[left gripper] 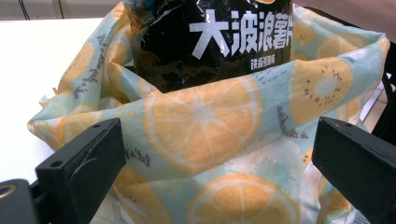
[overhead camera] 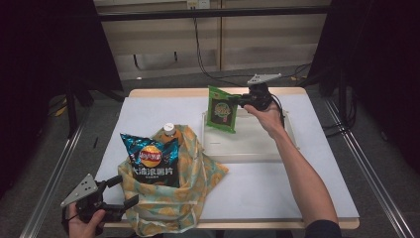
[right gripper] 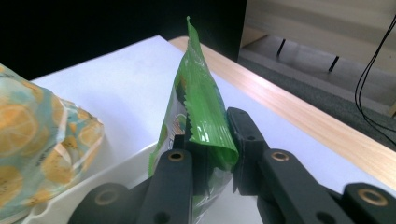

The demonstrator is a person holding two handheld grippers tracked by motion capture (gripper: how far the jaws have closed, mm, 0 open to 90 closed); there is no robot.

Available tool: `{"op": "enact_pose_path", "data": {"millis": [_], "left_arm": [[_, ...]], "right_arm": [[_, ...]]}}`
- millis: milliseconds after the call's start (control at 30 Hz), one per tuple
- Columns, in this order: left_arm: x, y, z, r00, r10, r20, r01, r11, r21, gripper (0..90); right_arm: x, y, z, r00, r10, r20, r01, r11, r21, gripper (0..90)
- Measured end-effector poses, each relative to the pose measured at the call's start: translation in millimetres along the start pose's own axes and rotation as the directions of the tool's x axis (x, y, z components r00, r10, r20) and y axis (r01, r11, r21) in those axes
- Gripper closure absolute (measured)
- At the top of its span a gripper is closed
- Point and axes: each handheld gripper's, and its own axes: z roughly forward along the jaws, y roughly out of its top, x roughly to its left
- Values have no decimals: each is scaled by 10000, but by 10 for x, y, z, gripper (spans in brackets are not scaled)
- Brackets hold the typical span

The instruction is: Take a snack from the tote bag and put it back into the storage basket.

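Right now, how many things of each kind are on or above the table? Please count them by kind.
Snack bags: 2, the green bag and the black chip bag
Bottles: 1, bottle
Cloth bags: 1, lemon-print bag
Trays: 1, white tray
Grippers: 2, left gripper and right gripper
Total: 7

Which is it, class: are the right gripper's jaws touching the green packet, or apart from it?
Touching. The right gripper view shows the right gripper with both black jaws pressed against the green packet, pinching its edge between them.
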Motion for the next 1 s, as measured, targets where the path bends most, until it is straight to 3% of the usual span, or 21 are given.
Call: {"op": "enact_pose_path", "data": {"millis": [167, 333, 367, 800, 1000], "left_arm": [[2, 4, -6, 9999, 95, 63, -94, 9999, -41, 27], [10, -3, 0, 9998, 22, 211, -20, 9999, -101, 29], [6, -1, -1, 10000, 39, 66, -39, 10000, -28, 29], [17, -1, 14, 9999, 12, 101, -12, 10000, 2, 33], [16, -3, 13, 10000, 23, 78, -23, 10000, -7, 35]], "right_arm": [[-38, -60, 146, 9998, 159, 89, -161, 9996, 247, 782], [-95, -127, 186, 9989, 447, 133, -449, 9989, 132, 781], [-122, -140, 198, 9982, 566, 195, -569, 9983, 124, 781], [-211, -90, 316, 9969, 576, 541, -589, 9980, 231, 753], [-245, -113, 364, 9942, 509, 951, -539, 9981, 289, 700]]}}
